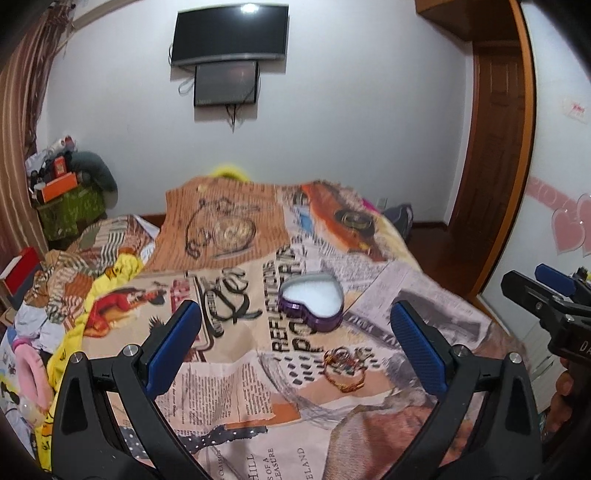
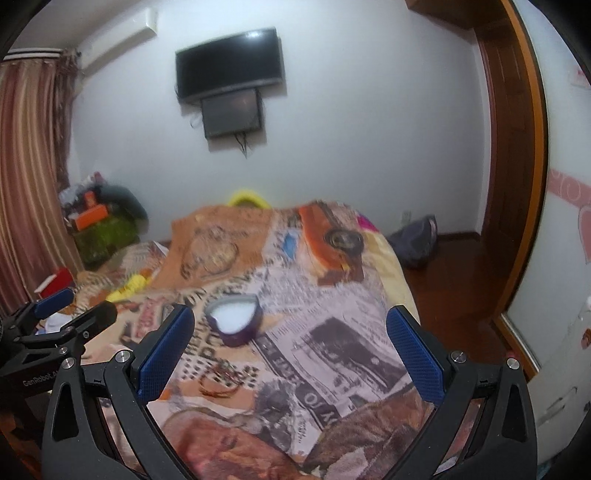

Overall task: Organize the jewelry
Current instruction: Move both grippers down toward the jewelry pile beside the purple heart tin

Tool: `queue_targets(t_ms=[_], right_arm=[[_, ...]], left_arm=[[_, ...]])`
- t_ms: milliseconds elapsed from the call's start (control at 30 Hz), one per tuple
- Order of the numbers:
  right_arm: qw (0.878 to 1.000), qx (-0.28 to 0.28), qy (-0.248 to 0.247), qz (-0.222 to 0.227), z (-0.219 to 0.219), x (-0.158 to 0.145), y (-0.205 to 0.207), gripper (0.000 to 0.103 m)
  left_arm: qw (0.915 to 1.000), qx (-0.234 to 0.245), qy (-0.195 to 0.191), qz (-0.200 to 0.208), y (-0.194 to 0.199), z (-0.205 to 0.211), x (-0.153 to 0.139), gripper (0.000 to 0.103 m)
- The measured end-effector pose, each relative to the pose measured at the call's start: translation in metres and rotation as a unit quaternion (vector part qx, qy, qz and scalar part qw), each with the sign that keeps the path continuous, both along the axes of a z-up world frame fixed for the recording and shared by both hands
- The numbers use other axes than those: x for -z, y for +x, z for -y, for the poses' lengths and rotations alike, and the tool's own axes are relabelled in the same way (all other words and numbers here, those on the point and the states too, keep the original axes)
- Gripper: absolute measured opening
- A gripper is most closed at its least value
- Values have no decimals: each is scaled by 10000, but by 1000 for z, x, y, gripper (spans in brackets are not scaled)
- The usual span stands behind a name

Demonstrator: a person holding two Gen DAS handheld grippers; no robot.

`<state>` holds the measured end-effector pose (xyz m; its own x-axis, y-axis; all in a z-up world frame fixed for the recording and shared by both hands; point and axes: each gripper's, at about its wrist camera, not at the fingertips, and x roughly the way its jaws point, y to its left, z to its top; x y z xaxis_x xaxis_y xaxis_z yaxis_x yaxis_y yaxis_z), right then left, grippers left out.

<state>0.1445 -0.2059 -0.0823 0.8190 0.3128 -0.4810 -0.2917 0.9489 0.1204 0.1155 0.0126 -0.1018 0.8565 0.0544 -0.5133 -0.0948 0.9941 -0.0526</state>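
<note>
Gold-and-red tangled jewelry (image 1: 345,369) is lying between your left gripper's (image 1: 295,347) wide fingers, before the purple heart-shaped box (image 1: 312,302); your right gripper's (image 2: 291,350) fingers are gaping too.

You're in a home bedroom: a bed (image 1: 369,266) under a newspaper-print cover fills the middle, a wall-mounted television (image 1: 231,35) hangs at twelve o'clock, striped curtains (image 2: 29,166) (brown) at nine, a wooden door (image 1: 495,140) at two.
</note>
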Motion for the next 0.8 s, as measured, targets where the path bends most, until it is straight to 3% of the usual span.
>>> queue_targets(t_ms=[200, 500, 667, 800], right_arm=[[9987, -27, -145, -497, 0, 27, 26, 103], [9940, -287, -300, -1012, -5, 64, 54, 103], [9916, -444, -300, -1179, -6, 76, 63, 103], [9905, -541, -339, -1214, -8, 82, 67, 103]], left_arm=[[9979, 150, -154, -611, 36, 3, 40, 88], [9896, 676, -411, -1205, 77, 13, 75, 86], [9837, 932, -463, -1465, 95, 21, 91, 75], [9748, 1132, -671, -1804, 105, 23, 107, 55]])
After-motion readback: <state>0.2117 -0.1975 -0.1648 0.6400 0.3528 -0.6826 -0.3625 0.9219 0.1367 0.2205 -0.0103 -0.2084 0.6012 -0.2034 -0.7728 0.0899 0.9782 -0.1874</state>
